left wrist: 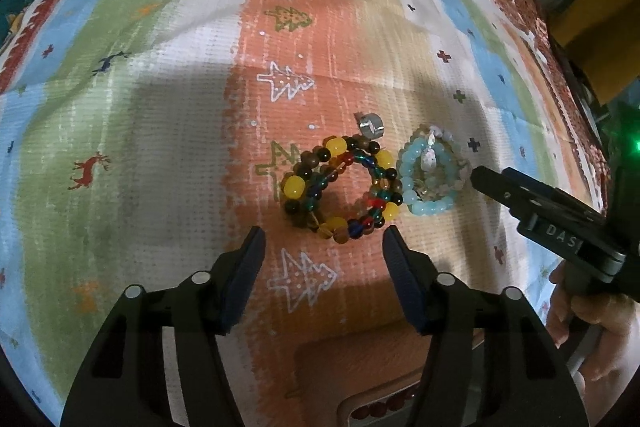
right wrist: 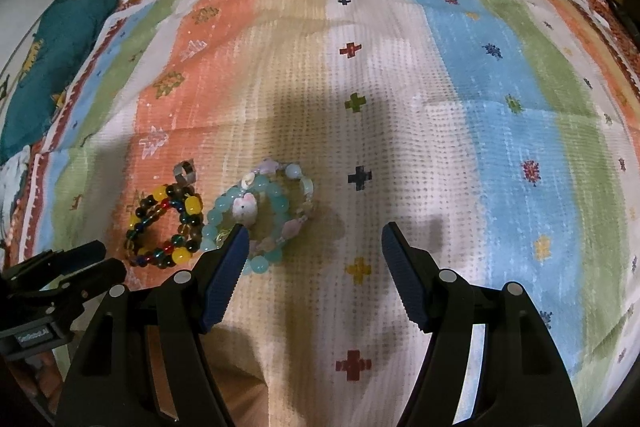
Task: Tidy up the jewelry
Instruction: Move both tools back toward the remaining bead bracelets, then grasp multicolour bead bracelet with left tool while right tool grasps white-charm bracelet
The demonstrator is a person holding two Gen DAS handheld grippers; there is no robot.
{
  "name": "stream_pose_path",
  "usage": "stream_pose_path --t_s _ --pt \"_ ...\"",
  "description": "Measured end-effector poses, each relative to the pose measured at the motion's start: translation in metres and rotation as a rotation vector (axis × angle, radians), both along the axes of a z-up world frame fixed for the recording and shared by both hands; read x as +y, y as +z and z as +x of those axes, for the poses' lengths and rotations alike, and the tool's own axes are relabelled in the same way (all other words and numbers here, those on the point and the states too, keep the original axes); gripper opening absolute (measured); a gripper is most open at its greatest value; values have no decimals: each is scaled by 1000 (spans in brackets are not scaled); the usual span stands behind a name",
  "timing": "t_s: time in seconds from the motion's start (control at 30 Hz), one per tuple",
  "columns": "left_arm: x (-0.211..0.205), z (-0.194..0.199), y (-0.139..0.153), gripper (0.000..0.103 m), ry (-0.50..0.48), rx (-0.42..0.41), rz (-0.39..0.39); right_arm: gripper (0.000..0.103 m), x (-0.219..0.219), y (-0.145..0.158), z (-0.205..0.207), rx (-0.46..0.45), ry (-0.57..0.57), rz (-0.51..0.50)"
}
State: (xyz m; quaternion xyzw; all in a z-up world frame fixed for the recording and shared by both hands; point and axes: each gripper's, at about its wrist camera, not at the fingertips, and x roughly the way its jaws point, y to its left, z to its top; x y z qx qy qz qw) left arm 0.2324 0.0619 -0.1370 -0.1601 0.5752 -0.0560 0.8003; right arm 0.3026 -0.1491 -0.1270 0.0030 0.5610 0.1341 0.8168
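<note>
- While both grippers hang apart and empty over the striped cloth (left wrist: 120, 115), the multicoloured bead bracelets (left wrist: 340, 187) lie just ahead of the left gripper (left wrist: 324, 239), centred on its gap.
- Touching them, the pale blue bracelets (right wrist: 260, 215) sit by the right gripper's (right wrist: 314, 239) left finger, off-centre.
- A silver ring (left wrist: 371, 126) lies just beyond.

The cloth (left wrist: 168, 99) runs in orange, green, blue and white stripes with tree, deer and cross motifs. One bracelet pile (left wrist: 340, 187) mixes yellow, brown, red and blue beads; the other (left wrist: 430, 173) looks pale aqua.
</note>
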Motion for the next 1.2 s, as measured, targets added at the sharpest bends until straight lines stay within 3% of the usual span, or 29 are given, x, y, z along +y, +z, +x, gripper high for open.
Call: stream_pose_path --t_s 0.07,0.13,0.2,0.37,0.53,0.63,0.67,0.7,0.73,0.8,0.9,1.2 --pt "-1 2 -1 49 -4 4 -9 66 1 -3 2 5 2 -1" --pt "-2 4 -4 41 -15 15 -20 57 1 -7 4 20 3 1" --pt "-2 5 -7 36 -21 24 -16 56 2 -10 6 30 1 4" --pt "0 8 -13 36 -13 38 -33 56 4 -13 10 33 0 12" --pt "1 12 -15 36 -6 39 -58 49 5 -16 10 34 6 1" --pt "-1 14 -17 36 -11 35 -50 37 4 -17 10 41 9 9" --pt "-1 14 -17 33 -12 34 -48 33 5 -17 10 44 12 13" --pt "-1 13 -18 16 -11 36 -38 29 6 -17 10 45 19 12" --pt "0 14 -19 11 -9 44 -31 27 8 -17 9 44 26 11" --pt "2 13 -21 11 -6 47 -35 16 10 -17 9 47 34 16" --pt "3 12 -21 11 -6 45 -36 12 11 -17 8 50 37 18" --pt "7 8 -7 9 1 9 -30 11 8 -17 7 54 45 9"
